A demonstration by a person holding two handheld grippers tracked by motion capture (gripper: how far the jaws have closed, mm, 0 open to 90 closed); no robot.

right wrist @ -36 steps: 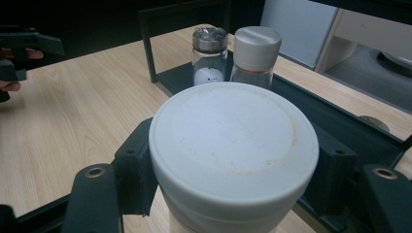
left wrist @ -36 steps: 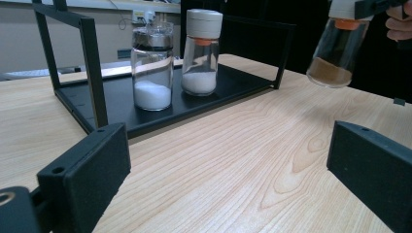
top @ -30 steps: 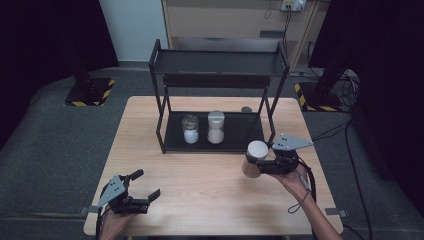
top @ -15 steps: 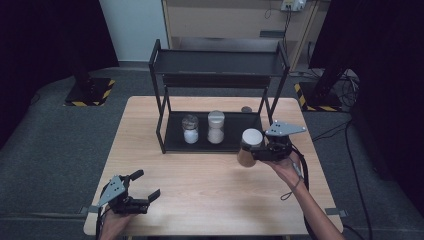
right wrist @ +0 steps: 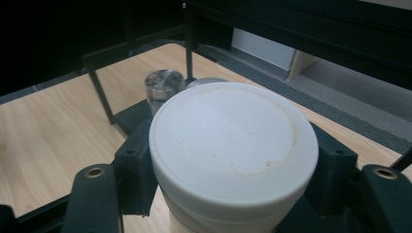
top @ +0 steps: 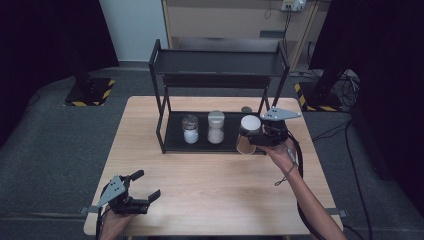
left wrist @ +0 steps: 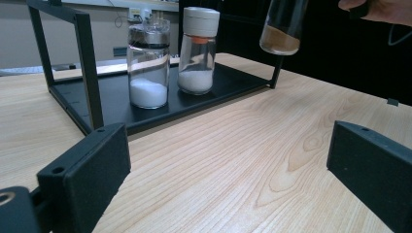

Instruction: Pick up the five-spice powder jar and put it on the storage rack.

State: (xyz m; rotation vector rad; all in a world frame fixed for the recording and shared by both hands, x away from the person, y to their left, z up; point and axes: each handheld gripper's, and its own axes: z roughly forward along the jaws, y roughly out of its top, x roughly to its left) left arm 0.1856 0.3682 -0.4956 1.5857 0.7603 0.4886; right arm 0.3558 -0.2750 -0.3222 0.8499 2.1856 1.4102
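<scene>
A glass jar [top: 246,142] with a white lid [right wrist: 232,136] and brown powder [left wrist: 279,42] hangs in the air at the front right corner of the black two-tier rack [top: 218,62]. My right gripper [top: 252,137] is shut on it just below the lid, one jaw on each side. On the rack's lower tray [top: 174,135] stand a silver-lidded jar [top: 190,129] and a white-lidded jar [top: 216,126], both holding white powder. My left gripper [top: 146,184] rests open at the table's front left corner, nothing between its jaws.
The rack's upright posts [top: 160,120] frame the lower tray, and its top shelf is bare. A small dark round thing [top: 246,109] lies behind the rack on the right. Bare wooden tabletop [top: 215,185] stretches between the rack and the front edge.
My right gripper has carried the brown-powder jar away from the person, up and slightly left, to the rack's front right corner. The left gripper has not moved.
</scene>
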